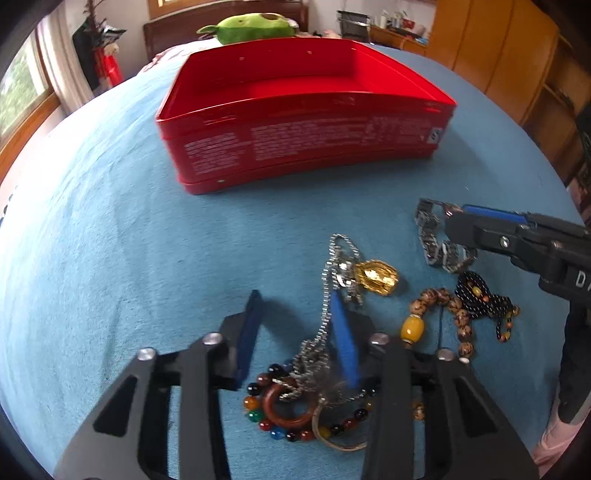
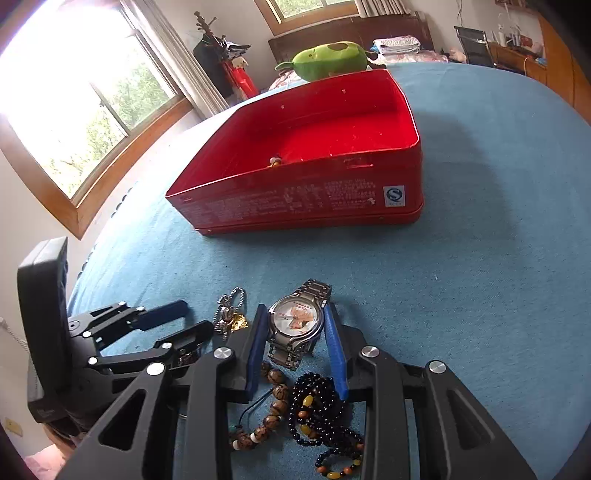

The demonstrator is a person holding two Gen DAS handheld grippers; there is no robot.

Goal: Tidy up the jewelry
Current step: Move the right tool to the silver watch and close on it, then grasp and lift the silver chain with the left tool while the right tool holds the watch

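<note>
On the blue cloth [image 1: 110, 258] lies a heap of jewelry. My left gripper [image 1: 295, 306] is open and points down at it. A silver chain [image 1: 325, 321] with a gold pendant [image 1: 376, 277] runs along its right pad, and bare cloth shows by the left pad. A coloured bead bracelet with a wooden ring [image 1: 288, 410] lies below. My right gripper [image 2: 295, 308] is shut on a steel wristwatch [image 2: 295, 325], its blue pads against the case. Brown beads [image 2: 277, 395] and dark beads [image 2: 317, 406] lie under it. The open red tin [image 2: 295, 206] stands beyond, with one small piece [image 2: 275, 161] inside.
A green plush toy [image 1: 251, 27] lies behind the tin near a dark headboard. A window [image 2: 74, 110] is at the left and wooden wardrobes [image 1: 498, 55] at the right. Blue cloth stretches between the jewelry heap and the tin.
</note>
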